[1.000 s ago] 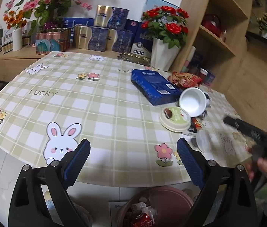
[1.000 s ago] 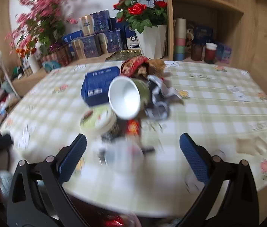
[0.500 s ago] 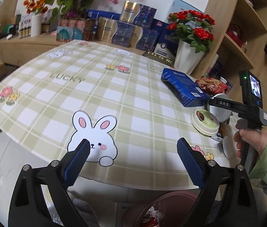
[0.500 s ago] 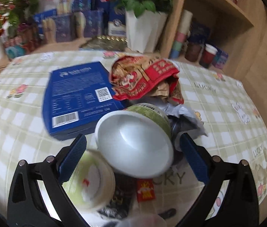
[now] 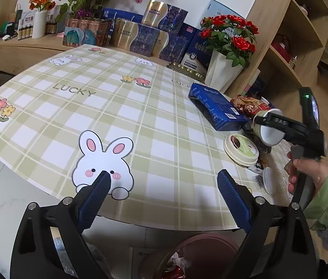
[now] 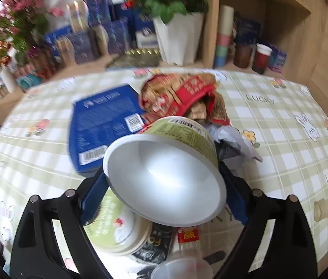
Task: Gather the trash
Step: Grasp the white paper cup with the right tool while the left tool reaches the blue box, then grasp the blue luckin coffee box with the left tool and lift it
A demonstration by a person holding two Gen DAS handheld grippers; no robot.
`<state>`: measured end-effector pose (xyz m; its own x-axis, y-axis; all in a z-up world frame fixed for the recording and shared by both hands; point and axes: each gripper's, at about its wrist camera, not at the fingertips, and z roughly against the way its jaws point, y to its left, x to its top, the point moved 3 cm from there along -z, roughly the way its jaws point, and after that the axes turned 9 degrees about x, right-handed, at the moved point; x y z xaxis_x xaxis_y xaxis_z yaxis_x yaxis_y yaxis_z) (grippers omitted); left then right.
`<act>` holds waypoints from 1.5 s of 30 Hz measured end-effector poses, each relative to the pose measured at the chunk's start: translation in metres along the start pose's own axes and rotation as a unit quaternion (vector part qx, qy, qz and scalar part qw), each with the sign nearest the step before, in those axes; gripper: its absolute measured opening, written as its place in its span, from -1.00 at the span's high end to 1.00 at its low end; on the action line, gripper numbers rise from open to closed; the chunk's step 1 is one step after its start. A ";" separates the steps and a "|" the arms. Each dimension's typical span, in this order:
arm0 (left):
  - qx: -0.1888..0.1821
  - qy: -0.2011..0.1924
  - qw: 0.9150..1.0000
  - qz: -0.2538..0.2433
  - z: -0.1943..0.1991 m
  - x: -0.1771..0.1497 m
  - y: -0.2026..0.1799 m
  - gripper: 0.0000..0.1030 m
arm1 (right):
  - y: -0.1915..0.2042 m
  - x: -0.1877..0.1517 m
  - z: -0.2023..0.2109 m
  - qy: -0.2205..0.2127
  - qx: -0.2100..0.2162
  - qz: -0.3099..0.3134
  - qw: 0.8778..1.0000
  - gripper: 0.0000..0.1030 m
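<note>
Between the blue pads of the right tool lies an empty noodle cup, tipped on its side with its white mouth facing the camera and its green printed wall pointing away; the pads sit against the cup's two flanks, so the tool is clamped on it, though the exact contact at the rim is partly hidden by the cup itself. Just under the cup's lower left edge lies a round green lid, flat on the worktop, and beside that a dark wrapper and a small red label. A clear plastic cup shows at the bottom edge. Behind the noodle cup rests a crumpled red and gold snack bag, with a grey plastic bag to its right and a flat blue box to its left. From the other camera, the left tool hangs with its pads wide apart and nothing between them, above the near edge of the worktop by a printed white rabbit. Far to its right the right tool is seen from the side, held by a hand in a green sleeve. Below the worktop edge stands a brown bin with scraps in it. White pot of red roses stands at the far side.
</note>
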<state>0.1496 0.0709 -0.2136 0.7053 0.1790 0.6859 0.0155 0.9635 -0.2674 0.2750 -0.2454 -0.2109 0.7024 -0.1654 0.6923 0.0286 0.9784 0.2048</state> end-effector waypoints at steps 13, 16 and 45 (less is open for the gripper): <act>-0.110 0.064 0.992 0.022 -0.036 0.070 -0.065 -0.41 | -0.025 -0.023 0.040 -0.043 0.045 0.028 0.998 -0.71; -0.140 0.097 0.985 0.034 -0.072 0.089 -0.090 -0.28 | -0.037 -0.028 0.049 -0.052 0.045 0.030 0.997 -0.71; -0.161 0.198 0.951 0.172 -0.248 0.131 -0.124 0.17 | -0.090 -0.039 0.048 -0.055 0.073 -0.031 0.995 -0.71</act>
<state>0.4157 -0.0746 -0.2584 0.9188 0.3224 0.2279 -0.0941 0.7393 -0.6667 0.2113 -0.3331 -0.2233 0.6195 -0.2446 0.7460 -0.0398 0.9392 0.3410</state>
